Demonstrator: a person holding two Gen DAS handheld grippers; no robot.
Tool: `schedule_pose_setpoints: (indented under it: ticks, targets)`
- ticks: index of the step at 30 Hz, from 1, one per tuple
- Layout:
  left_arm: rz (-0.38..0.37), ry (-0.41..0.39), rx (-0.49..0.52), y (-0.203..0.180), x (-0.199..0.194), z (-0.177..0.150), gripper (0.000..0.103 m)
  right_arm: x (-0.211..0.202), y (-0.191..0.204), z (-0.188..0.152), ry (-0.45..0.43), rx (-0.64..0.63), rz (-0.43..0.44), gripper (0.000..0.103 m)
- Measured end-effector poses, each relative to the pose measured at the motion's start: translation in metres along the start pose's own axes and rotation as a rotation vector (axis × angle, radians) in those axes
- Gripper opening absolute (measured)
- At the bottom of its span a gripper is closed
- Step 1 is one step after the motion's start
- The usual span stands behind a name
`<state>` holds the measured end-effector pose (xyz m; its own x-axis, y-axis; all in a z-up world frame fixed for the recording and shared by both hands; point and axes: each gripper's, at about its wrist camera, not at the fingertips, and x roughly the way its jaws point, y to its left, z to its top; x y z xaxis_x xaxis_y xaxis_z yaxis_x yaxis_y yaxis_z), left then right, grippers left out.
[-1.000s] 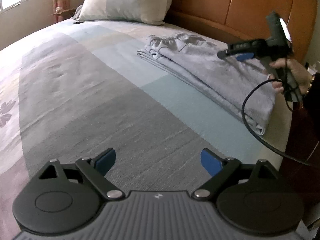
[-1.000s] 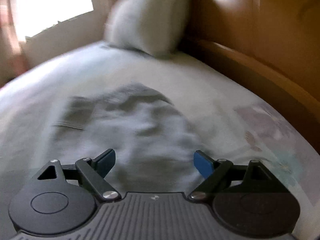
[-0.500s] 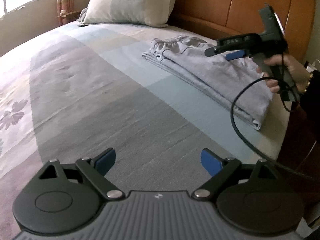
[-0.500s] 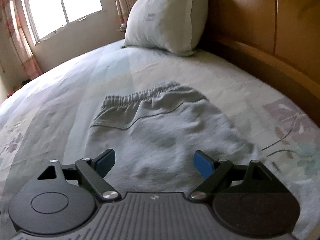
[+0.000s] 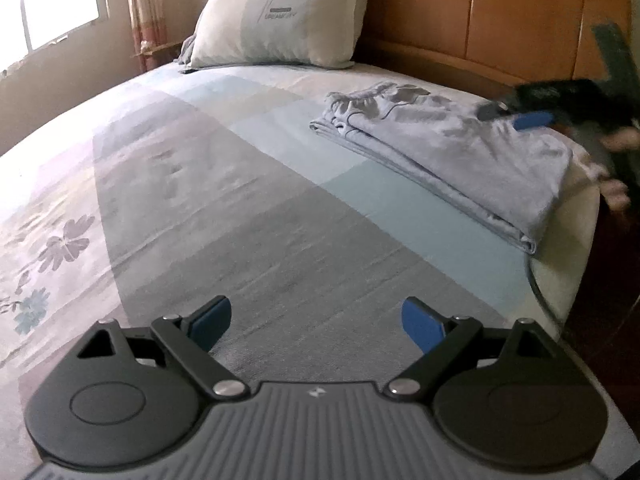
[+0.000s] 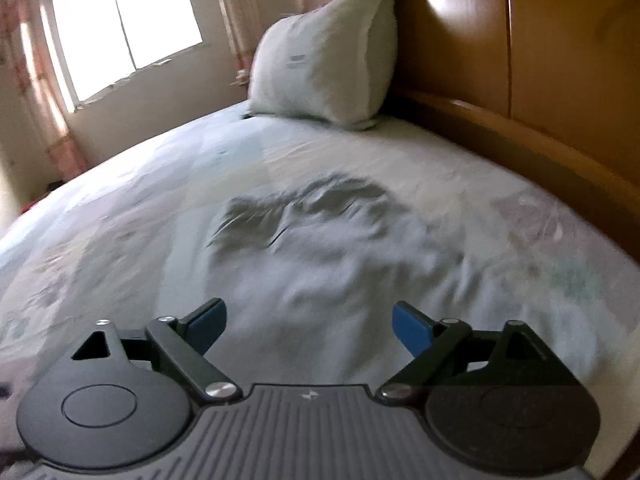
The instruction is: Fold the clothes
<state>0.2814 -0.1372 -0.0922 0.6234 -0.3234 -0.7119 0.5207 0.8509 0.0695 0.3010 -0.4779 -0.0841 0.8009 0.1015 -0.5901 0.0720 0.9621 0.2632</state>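
The grey trousers (image 5: pixel 452 152) are seen folded lengthwise into a long flat stack near the right edge of the bed (image 5: pixel 240 208), their waistband toward the pillow (image 5: pixel 280 16) and headboard (image 5: pixel 500 12). Compared with a second ago, the right claw (image 6: pixel 308 326) has been drawn back toward the leg end of the trousers, and its jaws have just been opening further; they stand wide with nothing between them, above the cloth. The left claw (image 5: pixel 316 326) is held wide and empty over bare bedding, well apart from the trousers. The lengthwise fold is judged done and released; a crosswise fold is likely still to be made.
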Motion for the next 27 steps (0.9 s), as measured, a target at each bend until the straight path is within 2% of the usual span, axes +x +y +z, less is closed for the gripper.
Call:
schedule_pose_setpoints:
  ticks: [3,7,9,14,19,27]
  targets:
    - [-0.004,-0.006,0.000,-0.004,-0.002,-0.002,0.094,-0.012,0.007,-0.027,0.023,0.017,0.004,0.096]
    - [-0.043,-0.006,-0.016,-0.009,-0.006,-0.003,0.094,-0.009,0.018,-0.065,0.103,0.056,0.034,0.097]
    - [-0.044,-0.011,-0.008,-0.011,-0.010,-0.002,0.094,-0.013,0.028,-0.076,0.105,0.030,0.031,0.097]
    - [-0.050,-0.021,-0.014,-0.012,-0.015,-0.004,0.094,-0.022,0.046,-0.075,0.076,-0.007,0.054,0.099]
    - [-0.069,-0.018,-0.054,-0.010,-0.020,-0.003,0.094,-0.017,0.051,-0.083,0.144,0.023,0.042,0.100]
    - [-0.090,-0.042,-0.100,-0.011,-0.025,0.003,0.094,-0.063,0.057,-0.089,0.141,0.022,-0.021,0.103]
